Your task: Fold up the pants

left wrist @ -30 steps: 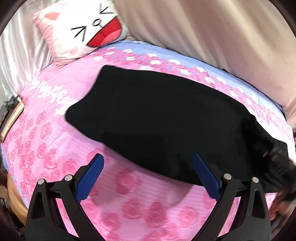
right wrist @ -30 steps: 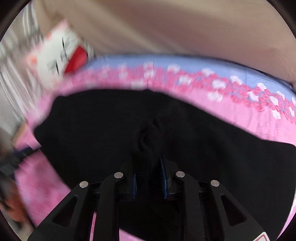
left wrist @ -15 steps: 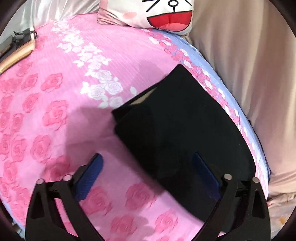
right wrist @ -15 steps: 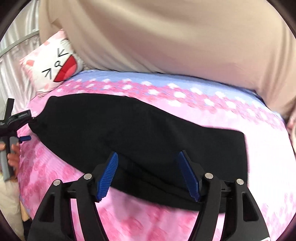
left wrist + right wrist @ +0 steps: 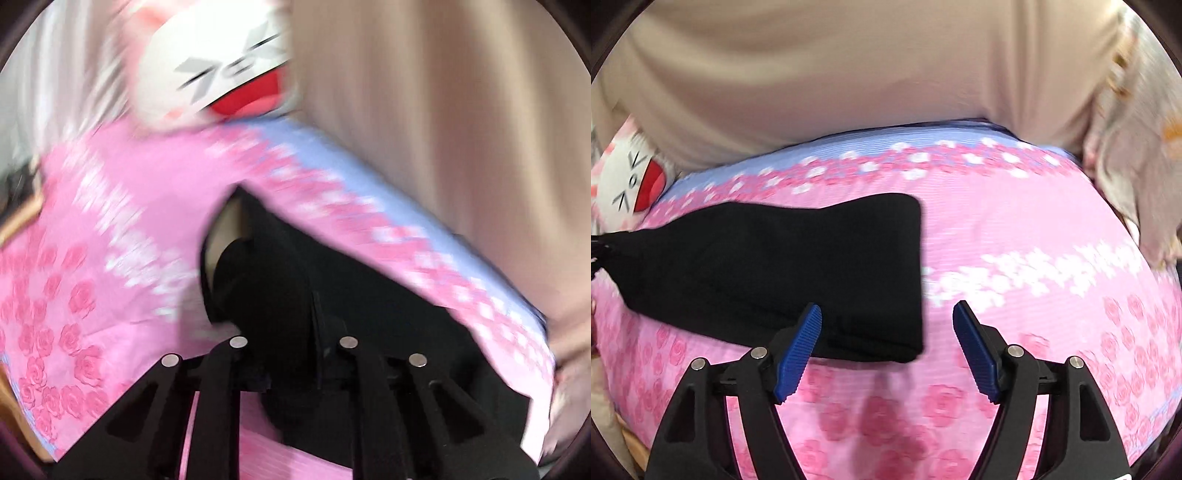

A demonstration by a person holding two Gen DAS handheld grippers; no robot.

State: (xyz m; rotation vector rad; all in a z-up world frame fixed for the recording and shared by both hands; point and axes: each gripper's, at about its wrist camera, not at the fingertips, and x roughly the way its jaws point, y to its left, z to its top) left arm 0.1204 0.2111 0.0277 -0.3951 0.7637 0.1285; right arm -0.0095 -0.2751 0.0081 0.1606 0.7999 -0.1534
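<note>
Both grippers hang over a bed covered in a pink sheet (image 5: pixel 1034 229) printed with roses.

Seen from its own wrist camera, the left gripper (image 5: pixel 291 332) has its two black fingers drawn close together, and the jaws are closing on a bunched fold of the black pants (image 5: pixel 369 314). The cloth fills the narrow gap between the fingers and rises as a rounded hump just in front of them; the pads themselves are hidden by the dark fabric. From that pinch the pants stretch away to the right, along the blue edge of the sheet. This view is smeared, so the finer folds cannot be made out. A white cat-face pillow (image 5: pixel 229 70) with a red mouth lies at the far end of the bed, well apart from the pants, and a beige curtain (image 5: pixel 443 129) hangs behind the bed.

The right gripper (image 5: pixel 886 347) has its jaws wide apart and opening, with the blue ribbed pads (image 5: pixel 798 362) clear of any cloth. Nothing is pressed between them. In this view the pants lie flat as a long black band whose squared end sits just beyond and to the left of the fingertips; the left pad overlaps the near edge of the cloth in the view, while the right pad stands over bare pink sheet. The far end of the band runs off to the left edge, near the pillow.
</note>
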